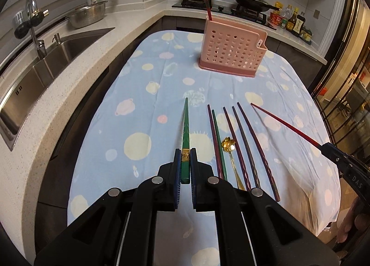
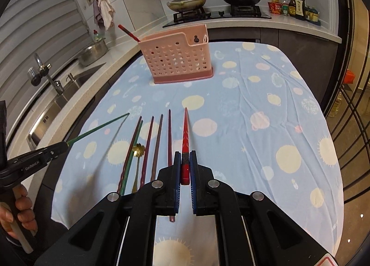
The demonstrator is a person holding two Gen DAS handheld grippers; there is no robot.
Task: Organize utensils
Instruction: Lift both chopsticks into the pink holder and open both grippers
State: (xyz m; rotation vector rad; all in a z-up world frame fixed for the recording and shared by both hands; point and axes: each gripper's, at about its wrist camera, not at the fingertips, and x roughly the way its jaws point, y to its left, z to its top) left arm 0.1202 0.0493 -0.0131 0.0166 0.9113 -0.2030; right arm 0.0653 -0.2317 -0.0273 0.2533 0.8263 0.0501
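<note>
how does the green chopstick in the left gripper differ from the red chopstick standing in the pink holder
The green chopstick is clamped between the shut left gripper pads, lifted off the blue patterned tablecloth, tip pointing forward; the red chopstick stands in the pink perforated plastic holder, leaning, only its upper part showing. One is green with a gold band; the other plain red. Both are slim, tapered sticks.

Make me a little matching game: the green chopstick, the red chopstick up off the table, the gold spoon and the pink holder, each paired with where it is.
Things:
1. green chopstick
2. red chopstick
3. gold spoon
4. pink holder

Places:
A. standing at the table's far end
B. in the right tongs
C. lying among the chopsticks on the cloth
D. in the left tongs

Pairs: 1-D, 2-B, 3-C, 4-A
</note>
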